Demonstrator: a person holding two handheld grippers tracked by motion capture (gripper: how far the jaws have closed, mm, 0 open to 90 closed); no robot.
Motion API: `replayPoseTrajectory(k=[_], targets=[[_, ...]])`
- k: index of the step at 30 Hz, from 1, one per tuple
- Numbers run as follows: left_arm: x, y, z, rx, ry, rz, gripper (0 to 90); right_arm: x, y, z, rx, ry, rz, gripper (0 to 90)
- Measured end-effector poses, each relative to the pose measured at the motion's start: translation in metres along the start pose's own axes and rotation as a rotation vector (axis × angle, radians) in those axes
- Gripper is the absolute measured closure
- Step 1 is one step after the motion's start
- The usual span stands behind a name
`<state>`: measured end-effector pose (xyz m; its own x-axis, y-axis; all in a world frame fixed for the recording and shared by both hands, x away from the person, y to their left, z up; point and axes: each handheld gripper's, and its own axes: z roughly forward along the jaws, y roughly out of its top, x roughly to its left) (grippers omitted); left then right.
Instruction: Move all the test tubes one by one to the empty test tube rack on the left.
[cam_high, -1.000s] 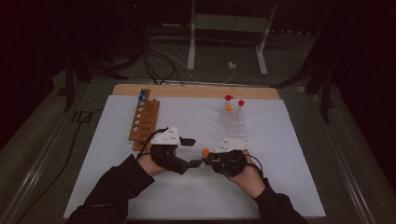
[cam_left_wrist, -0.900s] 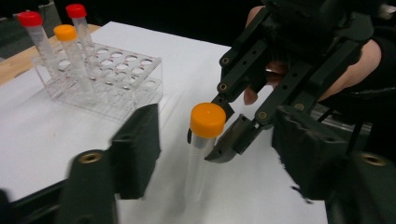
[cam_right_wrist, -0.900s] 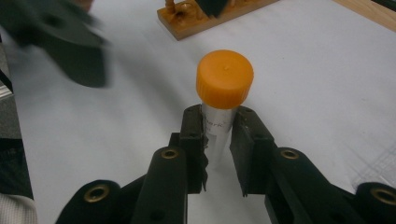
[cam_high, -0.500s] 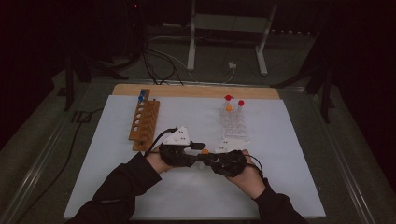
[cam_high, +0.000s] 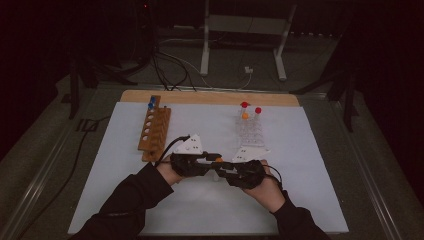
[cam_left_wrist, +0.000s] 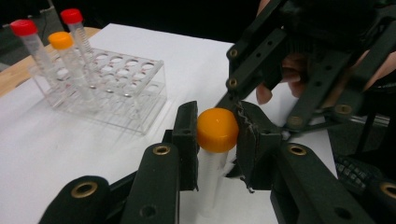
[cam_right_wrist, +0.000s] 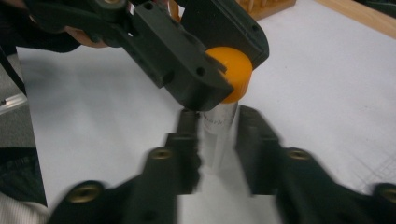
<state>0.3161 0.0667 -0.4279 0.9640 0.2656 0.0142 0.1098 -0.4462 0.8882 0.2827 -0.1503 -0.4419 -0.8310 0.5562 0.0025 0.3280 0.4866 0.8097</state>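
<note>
Gripping the orange-capped clear plastic tube (cam_left_wrist: 215, 154) from both ends, just in front of the clear acrylic rack (cam_high: 248, 131).
Left gripper (cam_left_wrist: 215, 133) clamped the orange screw cap (cam_right_wrist: 231, 74); right gripper (cam_right_wrist: 217, 135) closed around the barrel; uneven twisting could have slipped the cap or tilted the tube.

Your items: tube (cam_left_wrist: 211, 177), clear plastic, with glossy orange plastic cap (cam_left_wrist: 217, 129); left gripper (cam_left_wrist: 215, 140), matt black plastic with brass-coloured rivets; rack (cam_left_wrist: 122, 91), transparent glossy plastic; second rack (cam_high: 154, 128), wood; worktop (cam_high: 310, 150), matt white sheet.

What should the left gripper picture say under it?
Left gripper clamps the orange cap of a tube, clear rack behind.
</note>
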Motion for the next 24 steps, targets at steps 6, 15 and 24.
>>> replayPoseTrajectory(k=[6,15,24], targets=[[0.007,0.0,-0.012,-0.007,0.023,-0.016,71.9,0.0,0.002,-0.005,-0.036,-0.015,0.006,45.5],[0.022,0.003,-0.039,-0.033,0.088,-0.032,71.9,-0.002,0.002,-0.008,-0.059,-0.027,0.029,18.7],[0.046,0.008,-0.074,-0.048,0.198,-0.054,71.9,-0.005,0.002,-0.007,-0.051,-0.023,0.048,0.8]])
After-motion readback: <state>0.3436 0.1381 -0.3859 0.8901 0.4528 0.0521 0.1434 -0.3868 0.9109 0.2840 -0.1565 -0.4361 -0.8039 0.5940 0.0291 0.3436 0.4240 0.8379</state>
